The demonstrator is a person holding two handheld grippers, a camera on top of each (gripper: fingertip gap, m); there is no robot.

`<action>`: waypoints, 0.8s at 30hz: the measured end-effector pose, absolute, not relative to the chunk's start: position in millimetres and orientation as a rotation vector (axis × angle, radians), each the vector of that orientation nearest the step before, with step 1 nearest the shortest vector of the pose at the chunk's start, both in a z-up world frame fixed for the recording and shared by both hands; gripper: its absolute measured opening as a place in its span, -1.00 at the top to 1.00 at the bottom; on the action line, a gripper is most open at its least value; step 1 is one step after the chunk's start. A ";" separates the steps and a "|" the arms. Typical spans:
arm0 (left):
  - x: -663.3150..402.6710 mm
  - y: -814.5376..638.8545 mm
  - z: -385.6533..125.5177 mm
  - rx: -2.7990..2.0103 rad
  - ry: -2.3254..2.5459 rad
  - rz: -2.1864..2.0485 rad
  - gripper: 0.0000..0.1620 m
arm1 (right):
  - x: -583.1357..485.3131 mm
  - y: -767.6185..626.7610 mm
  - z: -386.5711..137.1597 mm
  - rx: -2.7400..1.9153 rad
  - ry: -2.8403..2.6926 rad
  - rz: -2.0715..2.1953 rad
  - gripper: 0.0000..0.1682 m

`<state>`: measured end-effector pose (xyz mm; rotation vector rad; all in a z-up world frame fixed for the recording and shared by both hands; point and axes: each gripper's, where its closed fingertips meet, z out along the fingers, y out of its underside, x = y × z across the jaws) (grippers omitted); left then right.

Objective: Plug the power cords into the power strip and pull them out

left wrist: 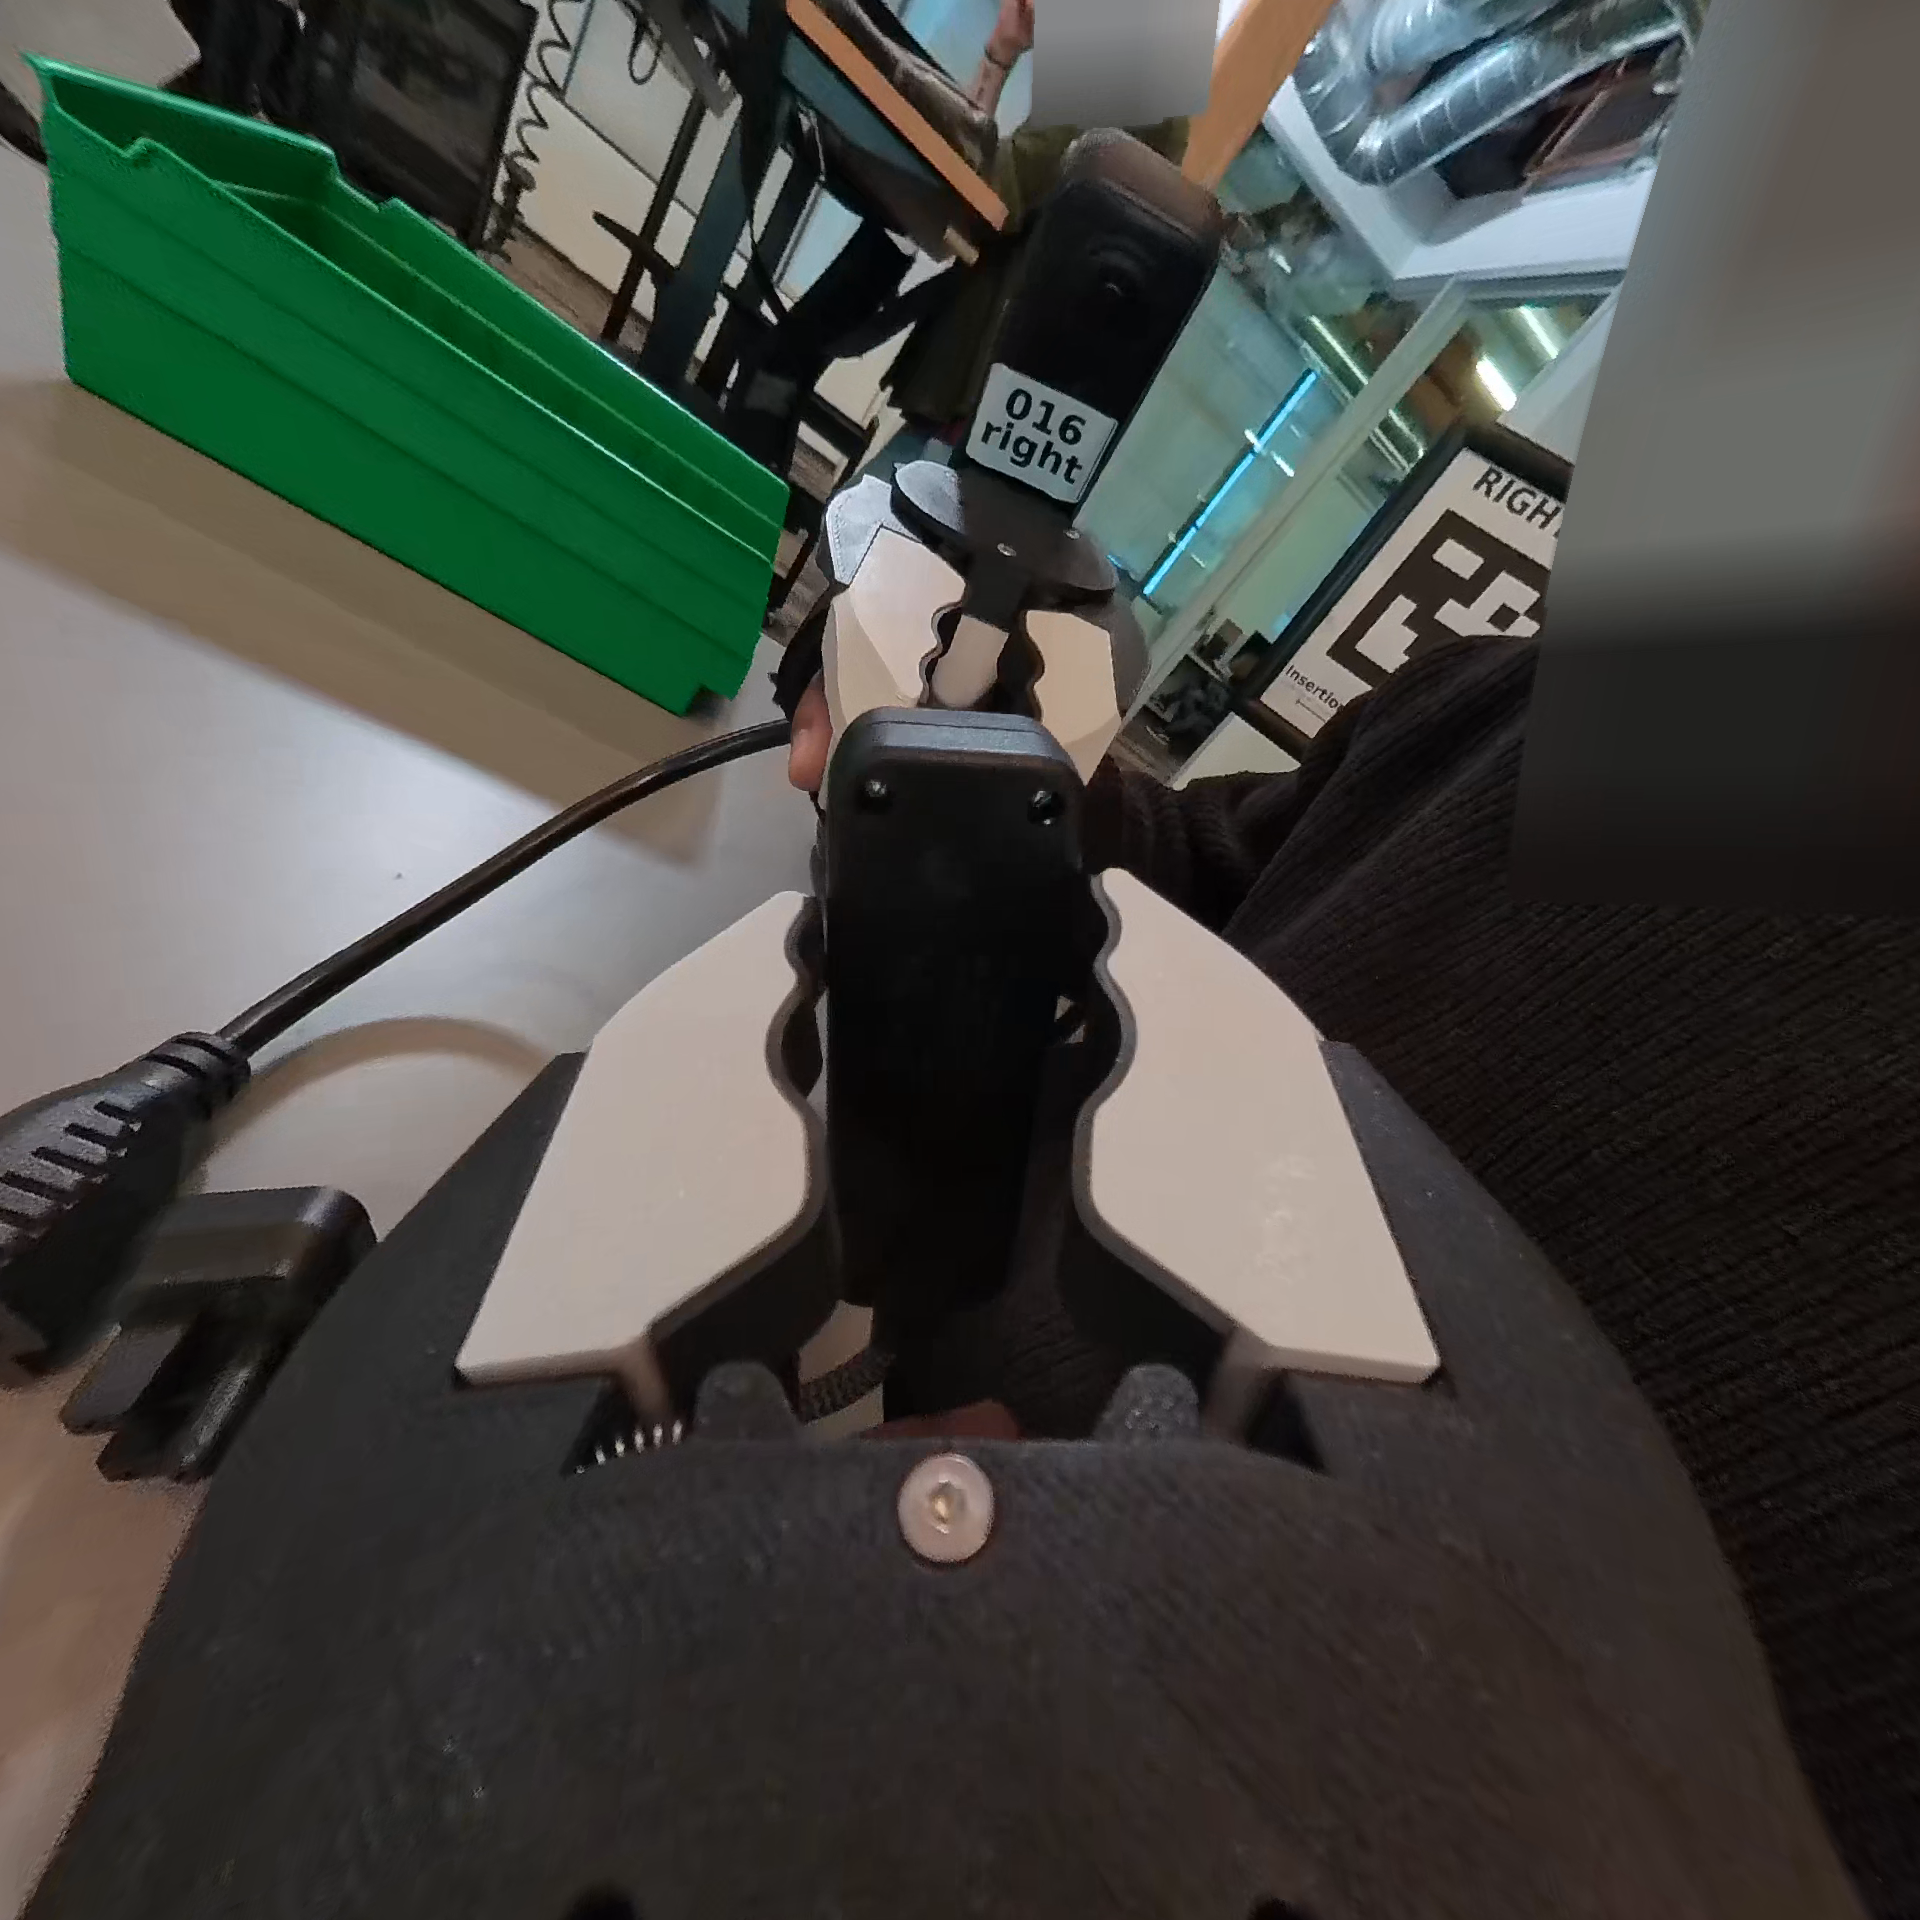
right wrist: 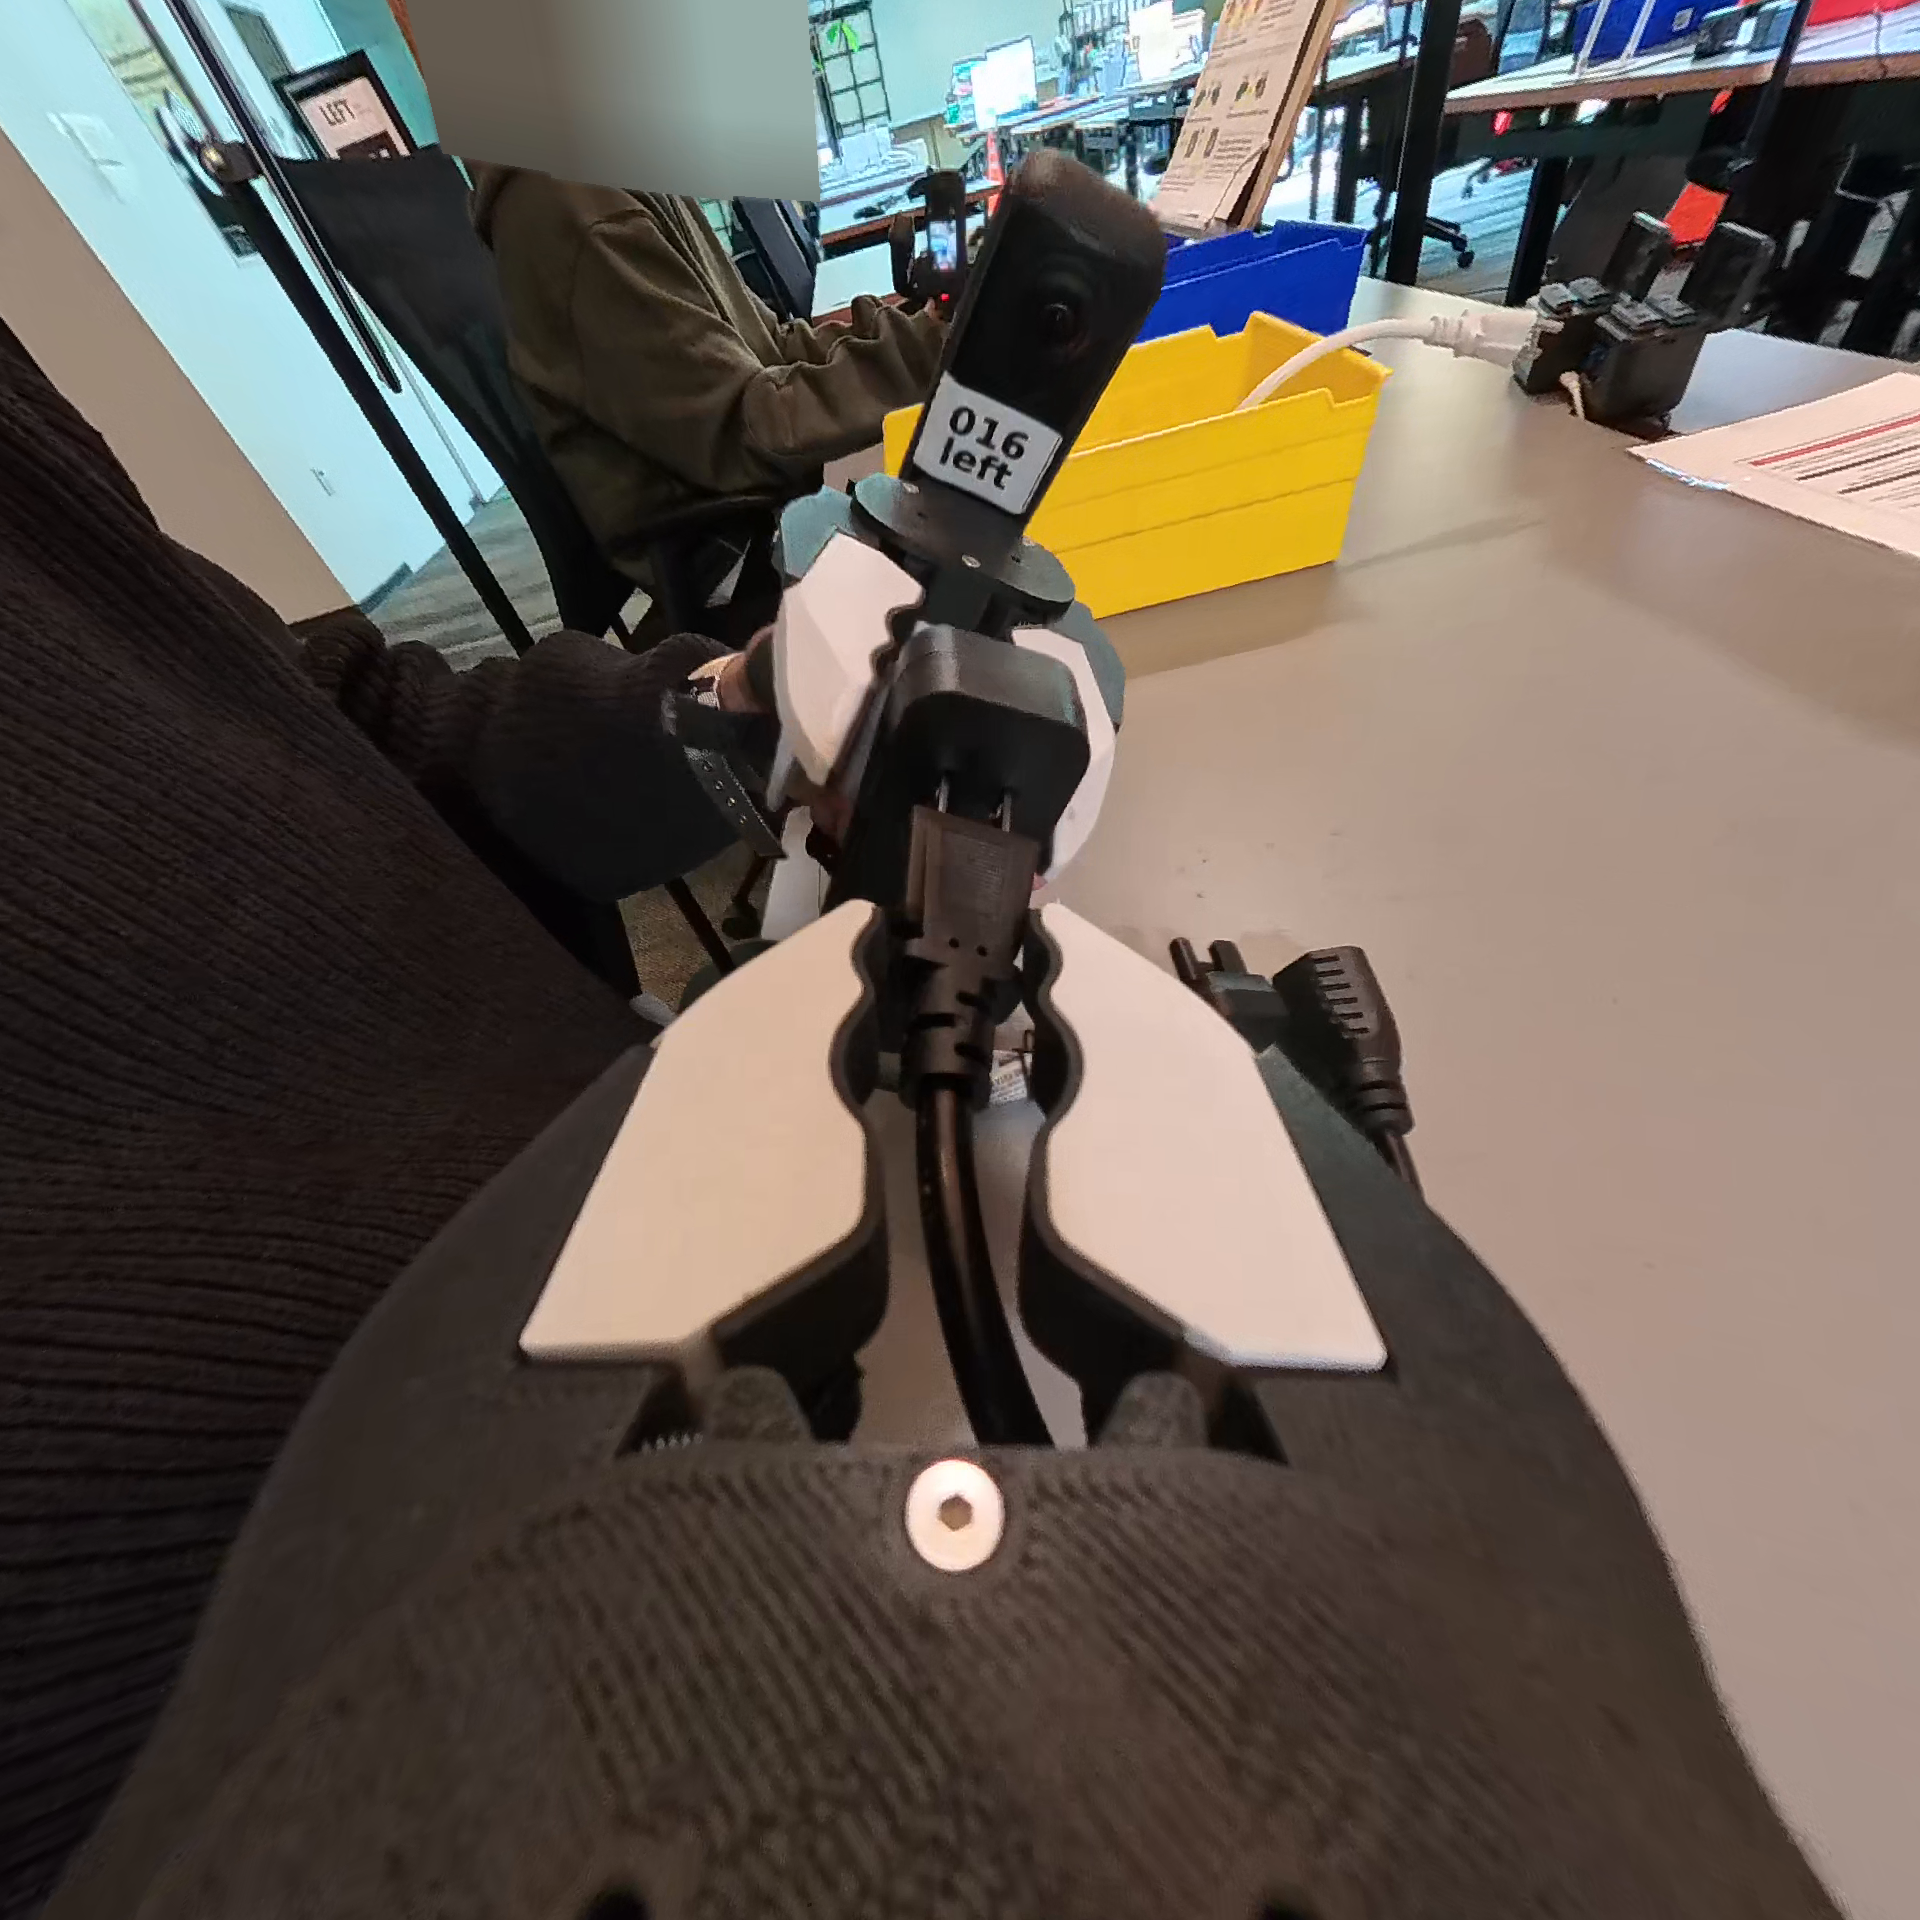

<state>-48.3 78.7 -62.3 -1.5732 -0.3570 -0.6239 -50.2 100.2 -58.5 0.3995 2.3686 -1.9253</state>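
Observation:
My left gripper [left wrist: 951,914] is shut on a black power strip [left wrist: 951,997], held above the table with its screwed back toward the camera. In the right wrist view, my right gripper [right wrist: 951,925] is shut on a black plug [right wrist: 961,873] whose cord [right wrist: 966,1247] runs back between the fingers. The plug's metal prongs sit partly in the power strip's [right wrist: 987,717] socket, with bare metal showing. The left gripper's white fingers [right wrist: 831,644] hold the strip from behind. In the left wrist view, the right gripper's fingers [left wrist: 883,623] show beyond the strip, which hides the plug.
Loose black cord ends [right wrist: 1340,1029] lie on the grey table [right wrist: 1558,935], also seen at lower left [left wrist: 125,1226]. A black cord [left wrist: 499,883] arcs over the table. A green bin [left wrist: 416,416], yellow bin [right wrist: 1226,468], blue bin [right wrist: 1268,270] and papers [right wrist: 1818,457] stand around. A person [right wrist: 644,364] sits behind.

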 end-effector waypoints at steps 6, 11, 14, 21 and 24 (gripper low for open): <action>-51.5 78.1 -60.1 -1.490 -0.356 -0.622 0.43 | -51.5 97.9 -59.6 0.413 2.359 -1.929 0.70; -50.7 76.6 -61.4 -1.485 -0.343 -0.596 0.44 | -50.7 95.7 -61.2 0.415 2.349 -1.933 0.69; -51.7 75.9 -61.5 -1.455 -0.349 -0.588 0.44 | -51.1 94.8 -62.0 0.427 2.342 -1.937 0.70; -53.4 72.4 -61.7 -1.421 -0.352 -0.612 0.43 | -53.1 90.9 -61.9 0.469 2.314 -1.979 0.70; -59.0 72.0 -62.7 -1.402 -0.391 -0.616 0.43 | -58.4 91.0 -63.3 0.516 2.303 -1.998 0.69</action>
